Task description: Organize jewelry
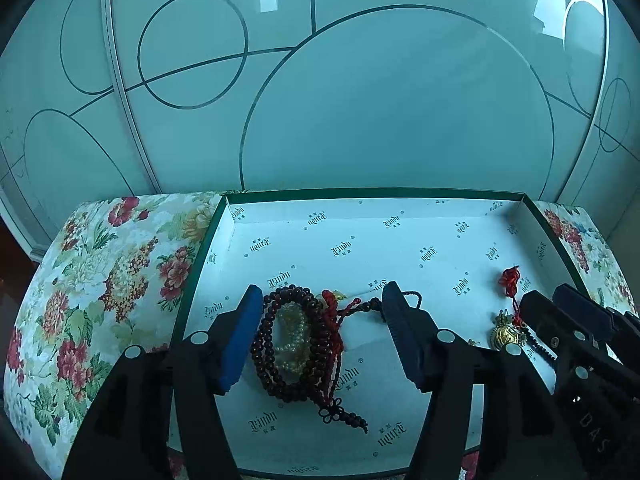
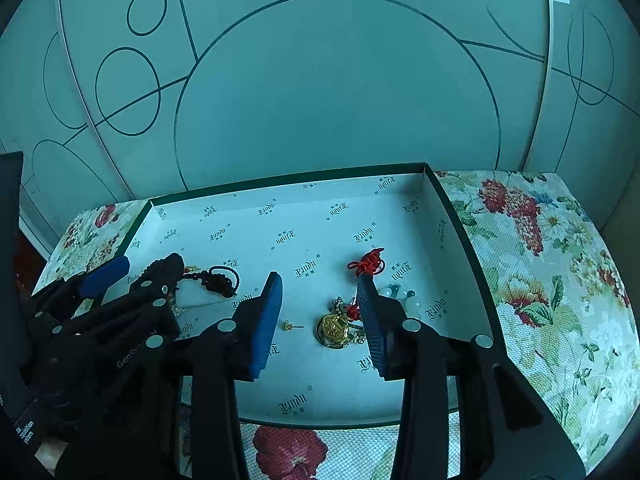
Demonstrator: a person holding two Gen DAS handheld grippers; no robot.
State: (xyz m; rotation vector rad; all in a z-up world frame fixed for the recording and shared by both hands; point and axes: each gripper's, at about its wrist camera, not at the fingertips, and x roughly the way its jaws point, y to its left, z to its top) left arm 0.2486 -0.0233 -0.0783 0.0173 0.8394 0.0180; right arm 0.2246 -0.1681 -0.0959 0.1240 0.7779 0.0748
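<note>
2 grippers' fingers released: left [image 1: 322, 336] straddles beads [image 1: 296, 344], right [image 2: 320, 320] straddles pendant [image 2: 334, 330].

Cool, teal-tinted daylight fills both sharp fisheye views, window glare streaks the frosted glass wall panels [image 1: 360, 100], straight lines bow, and corners vignette black.

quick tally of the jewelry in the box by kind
Dark red bead strands: 1 coiled bundle
Pale pearl-like bead strands: 1
Gold pendants on a red knotted cord: 1
Small gold stud earrings: 1
Pale round-bead pieces: 1, partly hidden
Total: 5 pieces visible, all lying in the box
</note>
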